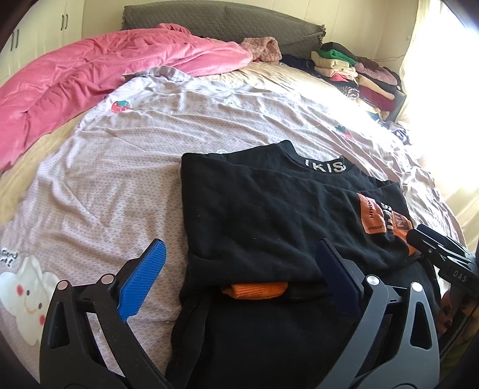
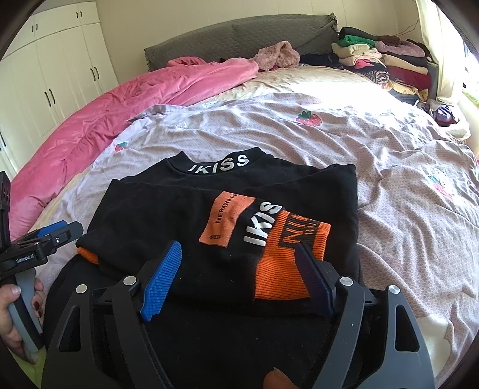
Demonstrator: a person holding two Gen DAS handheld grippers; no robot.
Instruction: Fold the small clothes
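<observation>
While both grippers hang over the near edge of the bed point(image 1: 89, 185), a black top point(image 1: 263, 209) lies folded on the lilac sheet point(image 1: 125, 143) there, with its collar toward the headboard point(image 1: 215, 21). White letters run along the collar. Both sleeves are folded over the body: one orange cuff point(image 2: 287, 263) lies on top at the right side beside an orange patch point(image 2: 227, 218), and the other cuff point(image 1: 254, 289) shows from under the fold at the near left.

The left gripper point(image 1: 239, 278) has its fingers point(image 1: 140, 284) wide apart. One blue finger stands over the sheet just beside the top's left edge, the other over the black cloth, and nothing is pressed between them. The right gripper point(image 2: 239, 278) also has its fingers point(image 2: 161, 281) apart, with the fold and the orange cuff lying between them; whether the pads touch the cloth I cannot tell, but they do not clamp it. A hand point(image 2: 12, 317) with dark nail polish holds the handle of the left gripper at the left side of the right view.

A pink quilt point(image 1: 74, 83) is bunched along the far left edge of the bed. Stacks of folded clothes point(image 1: 359, 74) lie at the far right corner near a bright curtain point(image 1: 434, 59). White wardrobes point(image 2: 54, 65) stand beyond the left edge.
</observation>
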